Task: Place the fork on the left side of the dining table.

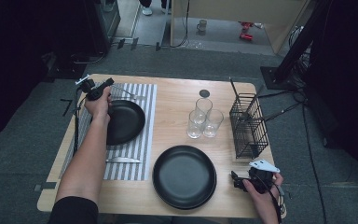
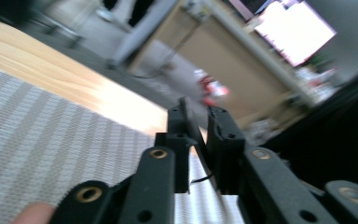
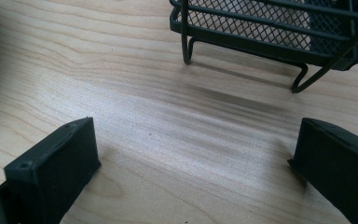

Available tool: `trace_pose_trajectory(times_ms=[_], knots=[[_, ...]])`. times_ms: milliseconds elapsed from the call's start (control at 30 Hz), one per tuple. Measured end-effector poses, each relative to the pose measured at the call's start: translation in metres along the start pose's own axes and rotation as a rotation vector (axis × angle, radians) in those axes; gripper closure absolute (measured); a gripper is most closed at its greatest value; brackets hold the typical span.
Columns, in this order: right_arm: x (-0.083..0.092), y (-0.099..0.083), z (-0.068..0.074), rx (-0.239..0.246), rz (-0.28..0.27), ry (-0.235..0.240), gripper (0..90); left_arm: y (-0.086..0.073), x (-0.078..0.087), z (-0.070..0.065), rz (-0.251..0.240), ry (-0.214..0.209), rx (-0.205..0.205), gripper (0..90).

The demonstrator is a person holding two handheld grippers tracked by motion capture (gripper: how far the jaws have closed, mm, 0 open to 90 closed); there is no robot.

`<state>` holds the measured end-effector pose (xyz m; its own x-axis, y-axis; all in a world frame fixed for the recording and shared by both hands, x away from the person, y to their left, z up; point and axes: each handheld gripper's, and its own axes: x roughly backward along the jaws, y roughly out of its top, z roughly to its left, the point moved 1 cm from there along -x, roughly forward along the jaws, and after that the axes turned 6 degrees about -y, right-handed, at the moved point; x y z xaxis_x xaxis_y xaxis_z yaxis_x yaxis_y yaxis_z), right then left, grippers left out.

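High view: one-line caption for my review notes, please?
Left tool holds a fork over the striped placemat beside a black plate; right tool rests open.

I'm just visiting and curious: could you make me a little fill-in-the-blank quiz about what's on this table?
1. The number of clear drinking glasses standing together is ____.
2. The table knife lies on the ____ placemat.
3. The wire basket stands at the table's ____ side in the high view.
4. The right gripper has its fingers wide ____ over bare wood.

Missing words: three; striped; right; open
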<state>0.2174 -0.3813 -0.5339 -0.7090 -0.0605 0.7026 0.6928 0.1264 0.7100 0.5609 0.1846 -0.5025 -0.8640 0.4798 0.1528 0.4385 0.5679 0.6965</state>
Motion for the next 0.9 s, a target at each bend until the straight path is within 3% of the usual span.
trace_pose_trajectory(times_ms=[100, 233, 400, 567, 700, 833, 900], knots=[[0.0, 0.0, 0.0, 0.0, 0.0, 0.0, 0.0, 0.001, -0.001, -0.006, -0.021, -0.066, 0.032, 87.2], [0.0, 0.0, 0.0, 0.0, 0.0, 0.0, 0.0, 0.003, -0.005, -0.016, -0.037, -0.093, 0.027, 88.3], [0.0, 0.0, 0.0, 0.0, 0.0, 0.0, 0.0, 0.001, -0.011, -0.021, -0.076, -0.112, 0.063, 88.3], [0.0, 0.0, 0.0, 0.0, 0.0, 0.0, 0.0, -0.004, -0.015, -0.017, -0.076, -0.062, 0.019, 88.3], [0.0, 0.0, 0.0, 0.0, 0.0, 0.0, 0.0, -0.004, -0.014, -0.013, -0.071, -0.043, 0.011, 87.6], [0.0, 0.0, 0.0, 0.0, 0.0, 0.0, 0.0, -0.003, -0.011, -0.01, -0.025, 0.038, -0.108, 82.7], [0.0, 0.0, 0.0, 0.0, 0.0, 0.0, 0.0, -0.002, -0.009, -0.008, -0.005, 0.056, -0.128, 80.8]])
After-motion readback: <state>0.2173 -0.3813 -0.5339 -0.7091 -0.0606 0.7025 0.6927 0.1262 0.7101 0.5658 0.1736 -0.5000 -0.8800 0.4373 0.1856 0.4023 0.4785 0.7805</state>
